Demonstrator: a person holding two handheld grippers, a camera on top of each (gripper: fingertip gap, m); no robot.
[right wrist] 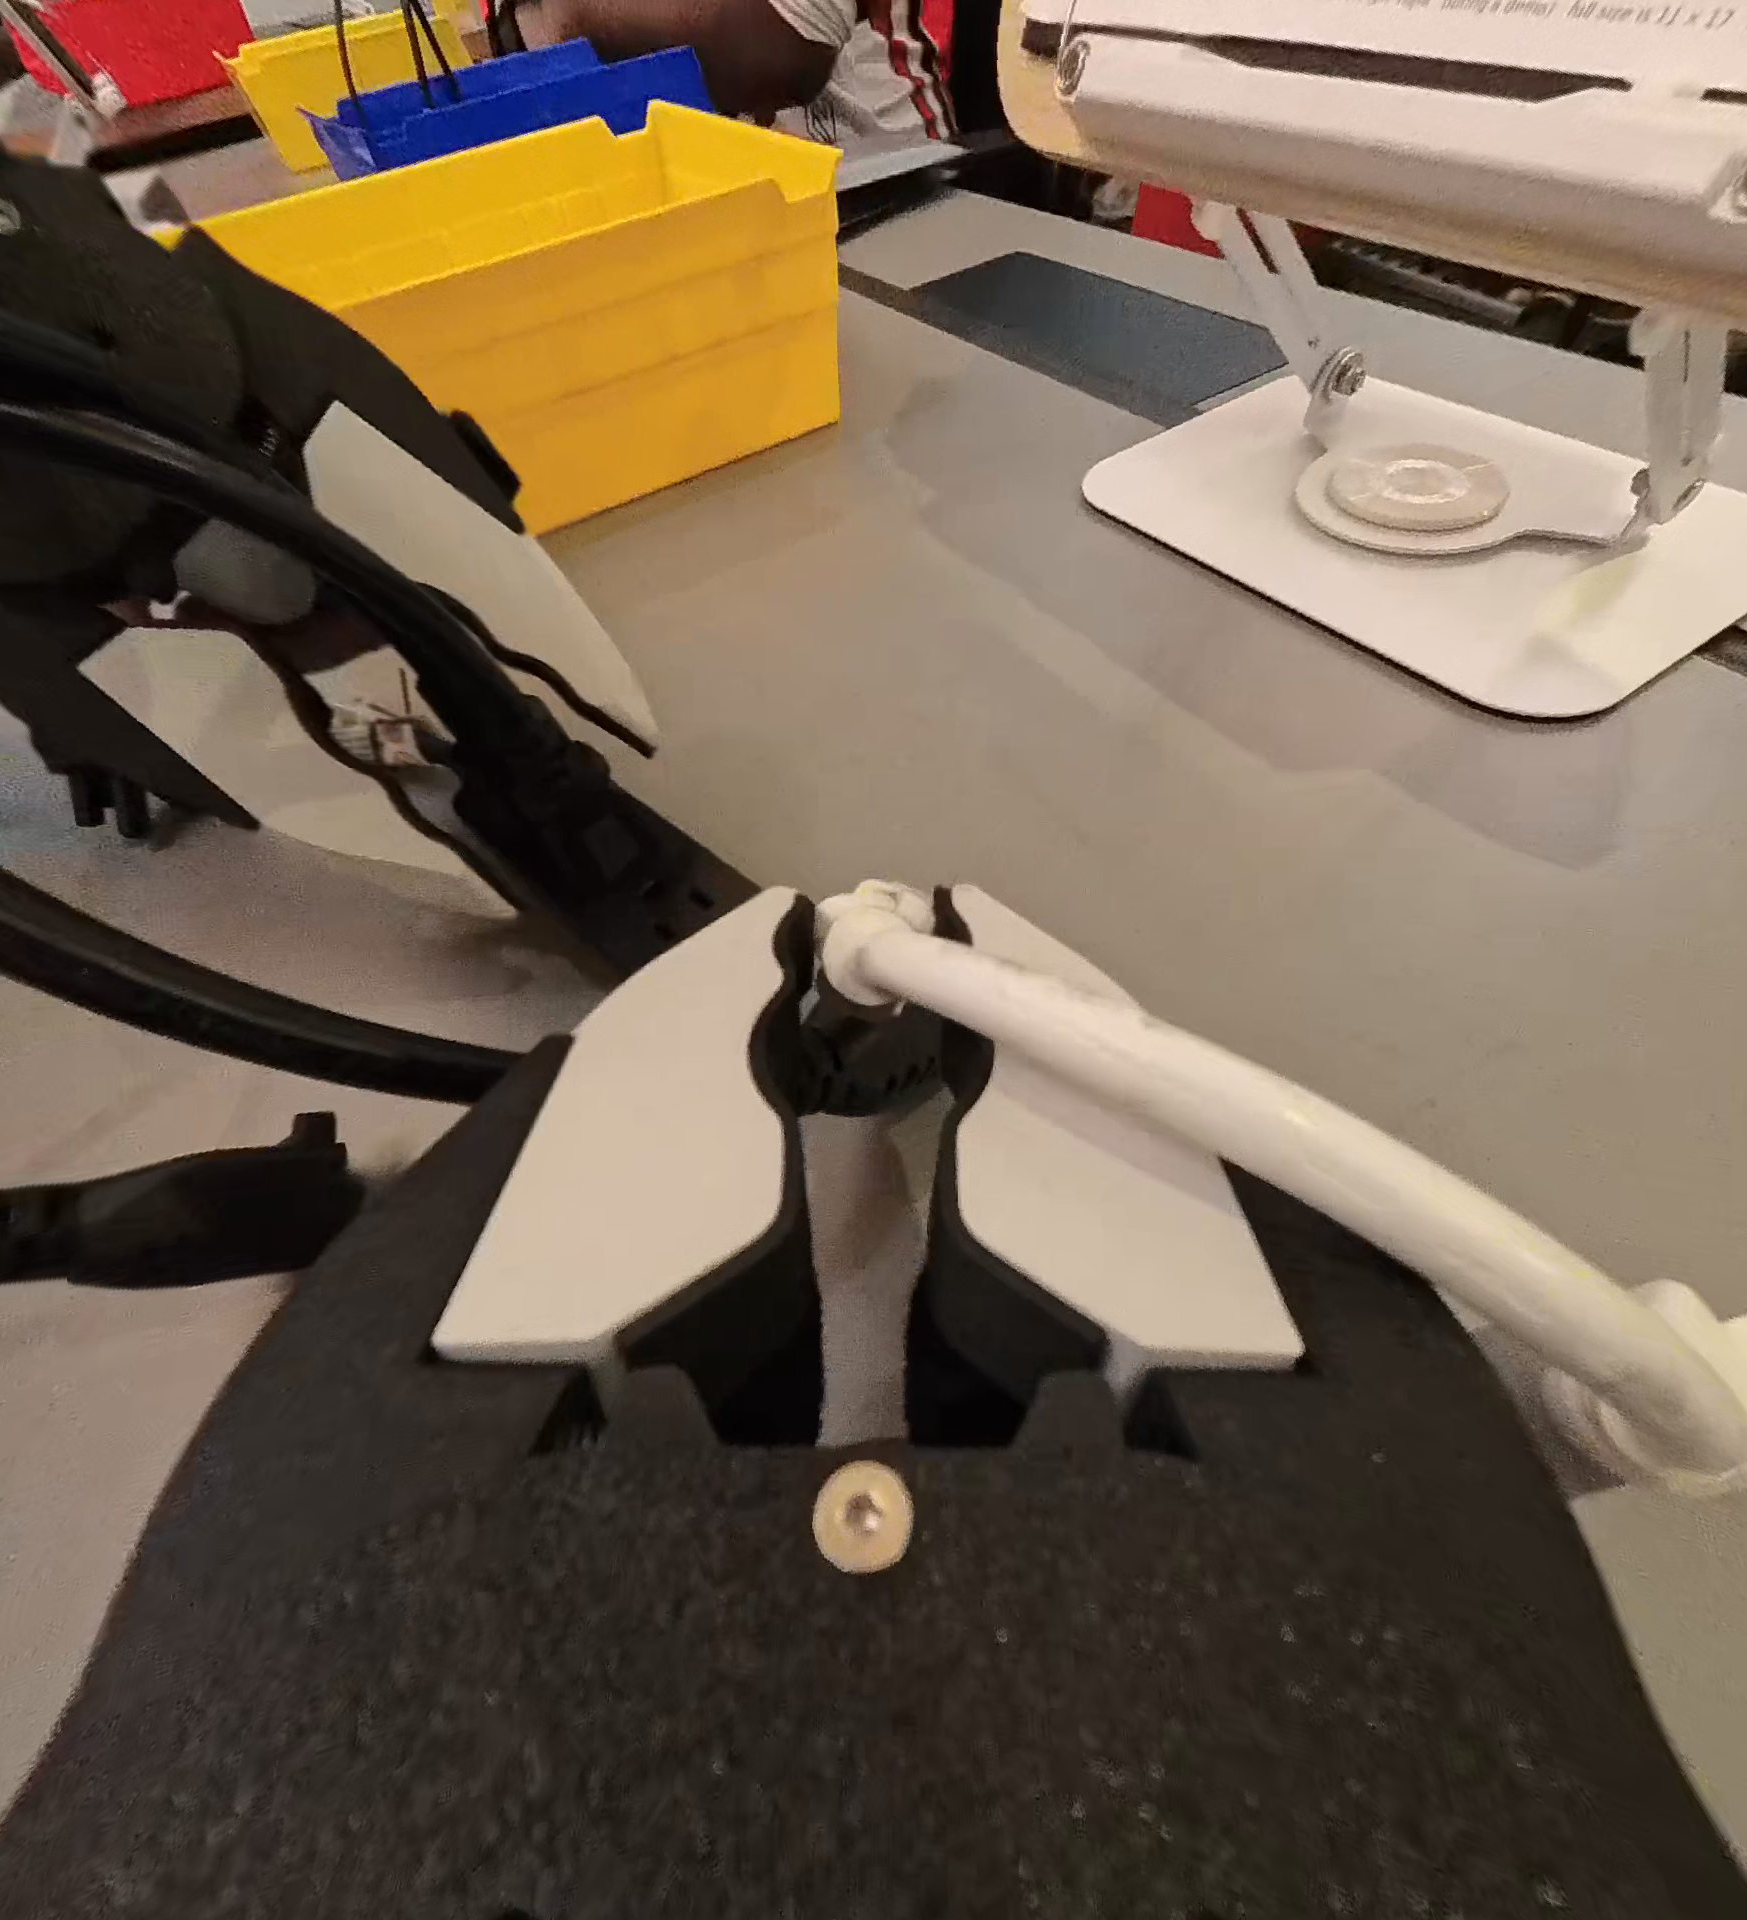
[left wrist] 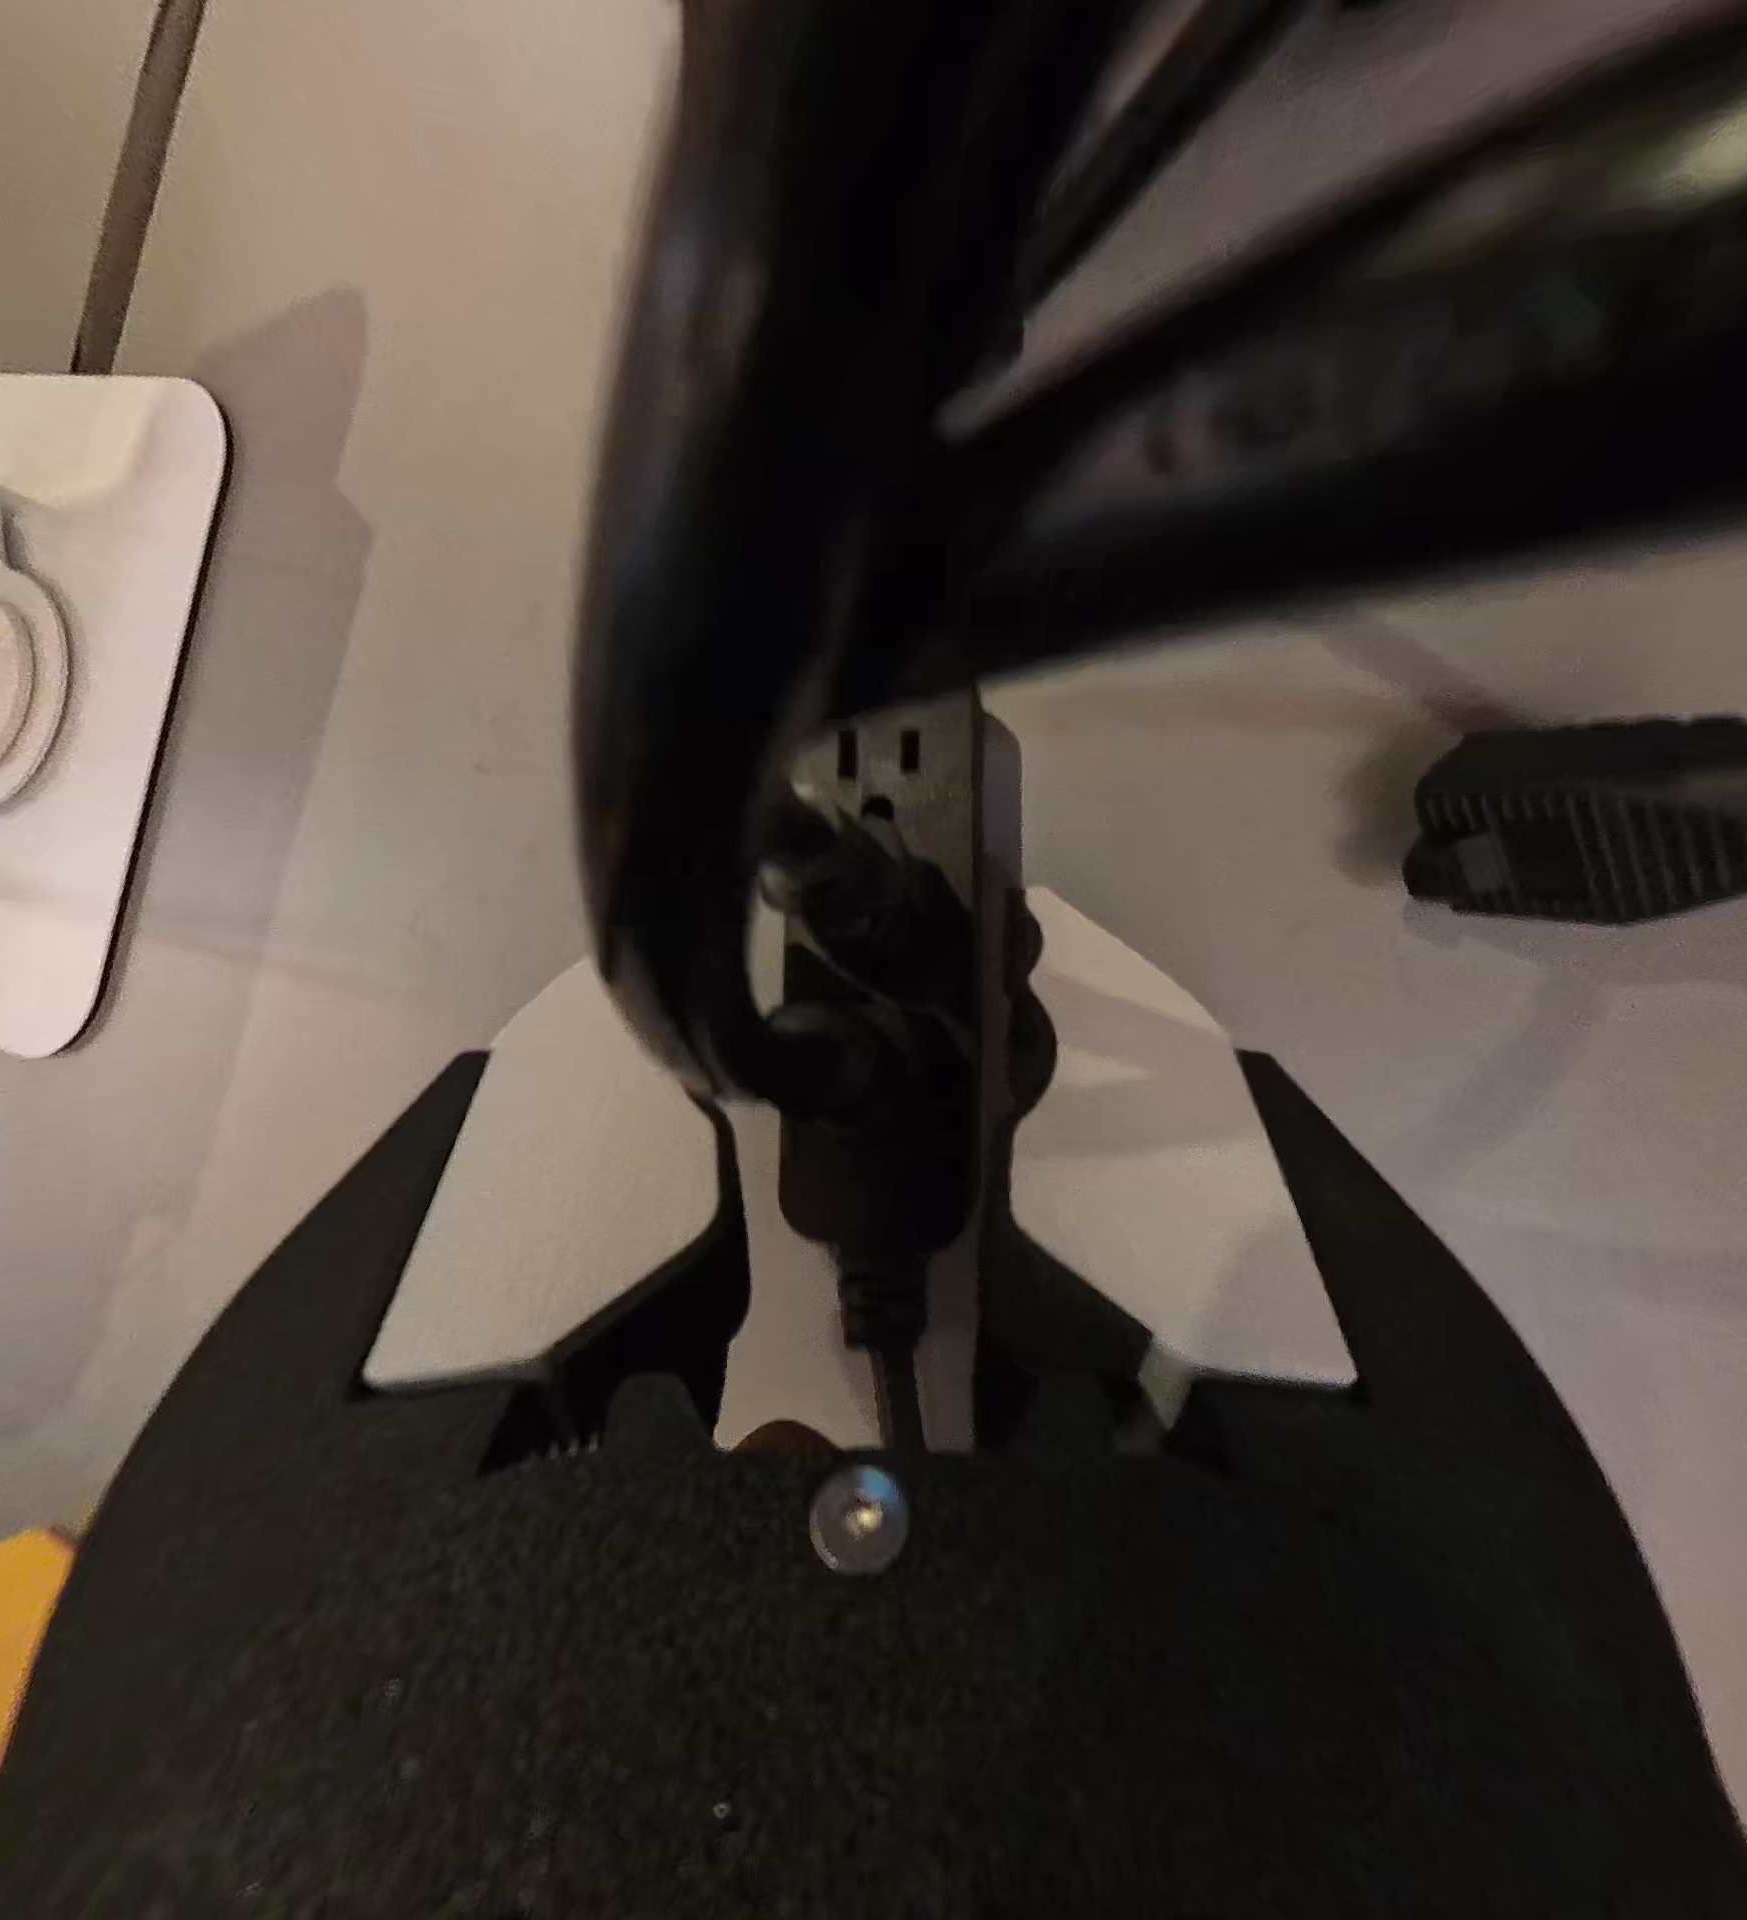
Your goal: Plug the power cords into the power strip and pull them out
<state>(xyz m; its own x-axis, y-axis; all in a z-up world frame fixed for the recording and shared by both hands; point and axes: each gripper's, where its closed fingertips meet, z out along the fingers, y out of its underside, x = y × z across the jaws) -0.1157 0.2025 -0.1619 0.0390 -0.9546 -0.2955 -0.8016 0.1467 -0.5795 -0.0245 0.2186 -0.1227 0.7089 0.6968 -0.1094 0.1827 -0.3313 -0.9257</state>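
In the right wrist view my right gripper (right wrist: 874,920) is shut on a white plug (right wrist: 864,914). Its white cord (right wrist: 1264,1132) bends off to the right. The plug is at the near end of the black power strip (right wrist: 671,883), which lies on the grey table. My left gripper (right wrist: 578,821) comes in from the left and is shut on the strip's far end, where a thick black cord (right wrist: 349,540) joins it. In the left wrist view my left gripper (left wrist: 874,997) clamps the strip (left wrist: 952,790). One free outlet (left wrist: 879,764) shows. A blurred black cable (left wrist: 703,520) hides much of the view.
A loose black plug (right wrist: 173,1205) lies at the near left and also shows in the left wrist view (left wrist: 1617,831). Yellow bins (right wrist: 588,301) and a blue bin (right wrist: 495,94) stand at the back. A white stand (right wrist: 1451,540) with a flat base is at the right, and its base shows in the left wrist view (left wrist: 121,727). Left tips to right tips: about 11 centimeters.
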